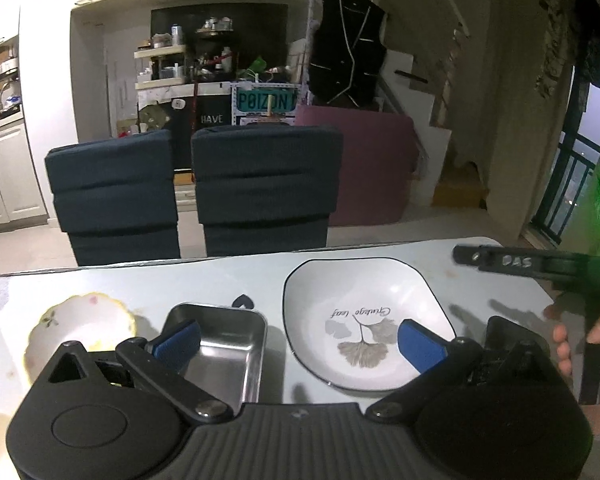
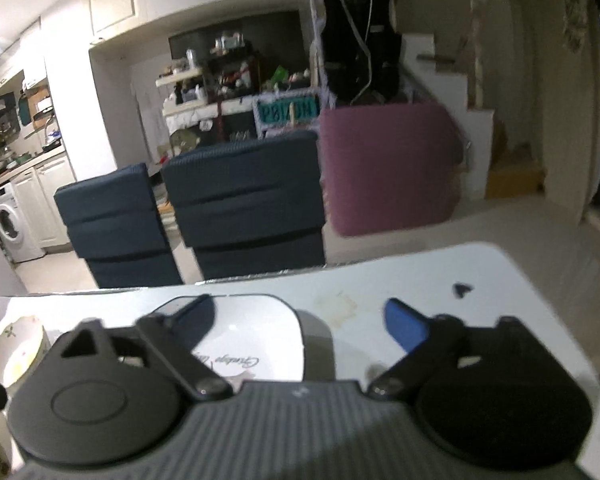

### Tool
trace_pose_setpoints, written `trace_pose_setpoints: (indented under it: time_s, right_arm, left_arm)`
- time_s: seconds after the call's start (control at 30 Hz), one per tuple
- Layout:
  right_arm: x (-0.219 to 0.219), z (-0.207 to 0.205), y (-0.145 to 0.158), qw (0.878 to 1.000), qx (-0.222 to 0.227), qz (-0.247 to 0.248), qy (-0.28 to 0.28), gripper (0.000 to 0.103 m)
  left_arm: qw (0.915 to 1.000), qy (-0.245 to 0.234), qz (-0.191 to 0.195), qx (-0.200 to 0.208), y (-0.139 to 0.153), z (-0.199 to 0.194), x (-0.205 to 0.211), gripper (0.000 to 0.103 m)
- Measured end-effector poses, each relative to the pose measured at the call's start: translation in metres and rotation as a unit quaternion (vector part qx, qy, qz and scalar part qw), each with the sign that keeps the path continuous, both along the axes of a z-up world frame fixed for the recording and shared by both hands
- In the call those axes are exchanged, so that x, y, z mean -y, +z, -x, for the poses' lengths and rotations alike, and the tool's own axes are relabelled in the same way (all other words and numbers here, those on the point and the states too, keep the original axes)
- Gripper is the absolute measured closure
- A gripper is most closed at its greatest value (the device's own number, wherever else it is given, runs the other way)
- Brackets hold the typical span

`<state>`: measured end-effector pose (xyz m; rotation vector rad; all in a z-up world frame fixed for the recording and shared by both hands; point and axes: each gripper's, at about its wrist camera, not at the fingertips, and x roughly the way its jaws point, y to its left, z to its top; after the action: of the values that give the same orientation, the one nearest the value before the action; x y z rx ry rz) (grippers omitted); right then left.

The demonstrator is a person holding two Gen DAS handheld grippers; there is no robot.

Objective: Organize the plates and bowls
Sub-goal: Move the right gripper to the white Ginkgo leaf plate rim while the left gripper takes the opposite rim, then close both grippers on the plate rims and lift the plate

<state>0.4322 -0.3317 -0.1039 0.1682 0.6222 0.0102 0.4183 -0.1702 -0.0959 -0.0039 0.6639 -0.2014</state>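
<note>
Plates and bowls sit on the table: the leaf-print dish near its far edge, a steel tray beside it, a floral bowl leftward, while left gripper and right gripper hover wide open, empty.

A white squarish plate with a dark rim and leaf print lay upright, right of a steel tray; a floral scalloped bowl sat far left.
</note>
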Motion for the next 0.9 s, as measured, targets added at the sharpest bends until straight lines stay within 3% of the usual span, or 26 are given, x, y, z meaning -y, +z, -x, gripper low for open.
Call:
trace_pose_setpoints:
  time_s: [0.17, 0.33, 0.47, 0.63, 0.77, 0.87, 0.9]
  right_arm:
    - [0.005, -0.033, -0.033, 0.996, -0.083, -0.029, 0.019, 0.041]
    - [-0.001, -0.056, -0.059, 0.989, -0.143, -0.028, 0.03, 0.052]
    - [-0.002, -0.066, -0.069, 0.987, -0.157, -0.031, 0.014, 0.09]
    - [-0.008, -0.068, -0.073, 0.989, -0.15, -0.001, 0.017, 0.096]
    - [0.011, -0.062, -0.074, 0.989, -0.148, -0.001, -0.006, 0.096]
    - [0.024, -0.058, -0.075, 0.989, -0.147, 0.0, -0.019, 0.096]
    - [0.026, -0.05, -0.073, 0.989, -0.148, -0.004, -0.022, 0.096]
  left_arm:
    - [0.9994, -0.013, 0.027, -0.016, -0.004, -0.028, 0.001, 0.0]
    - [0.9987, -0.016, 0.042, -0.024, -0.006, -0.052, 0.005, 0.0]
    - [0.9976, -0.017, 0.056, -0.036, -0.009, -0.066, 0.008, 0.0]
    - [0.9972, -0.03, 0.057, -0.037, -0.014, -0.077, 0.021, 0.0]
    - [0.9928, -0.037, 0.099, -0.056, -0.02, -0.091, 0.025, 0.001]
    - [0.9884, -0.043, 0.119, -0.084, -0.029, -0.106, 0.031, 0.016]
    - [0.9868, -0.05, 0.121, -0.095, -0.033, -0.111, 0.034, 0.025]
